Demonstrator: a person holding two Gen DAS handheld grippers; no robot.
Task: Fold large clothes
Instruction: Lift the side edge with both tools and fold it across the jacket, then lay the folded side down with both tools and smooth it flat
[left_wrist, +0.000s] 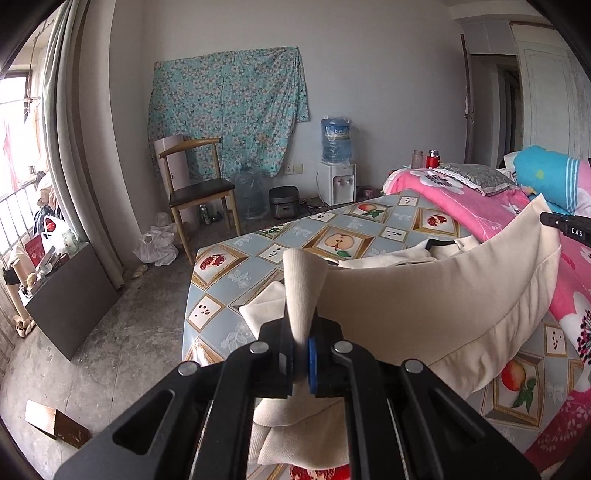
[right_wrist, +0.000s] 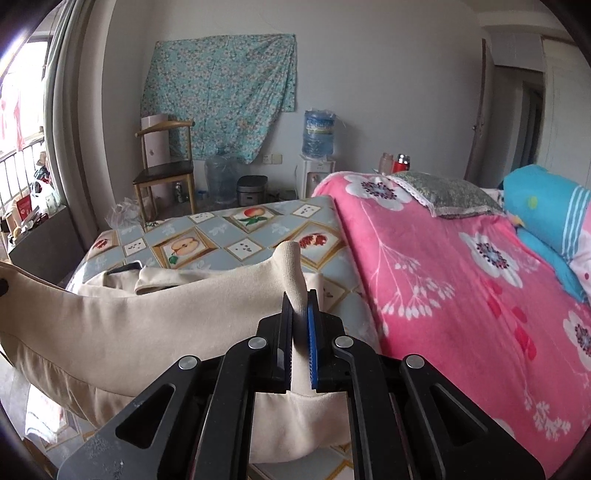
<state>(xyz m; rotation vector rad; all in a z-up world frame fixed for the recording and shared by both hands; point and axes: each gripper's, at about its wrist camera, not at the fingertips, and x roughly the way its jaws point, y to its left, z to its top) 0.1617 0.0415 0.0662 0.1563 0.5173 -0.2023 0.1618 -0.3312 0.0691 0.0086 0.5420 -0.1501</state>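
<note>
Both claws pinch a cream garment's edge above a fruit-patterned table.

Left view: the left claw (left_wrist: 303, 354) is clamped tight on the cream garment (left_wrist: 424, 295), its span sagging toward the right claw (left_wrist: 565, 225); keeping both corners level should give a straight fold. Right view: the right claw (right_wrist: 301, 347) grips likewise, the table (right_wrist: 236, 221) beside a pink bed (right_wrist: 461, 277).

Matt cream knit garment (left_wrist: 424, 295) — glossy fruit-print tablecloth (left_wrist: 258, 266) — fleecy pink blanket (right_wrist: 461, 295)
</note>
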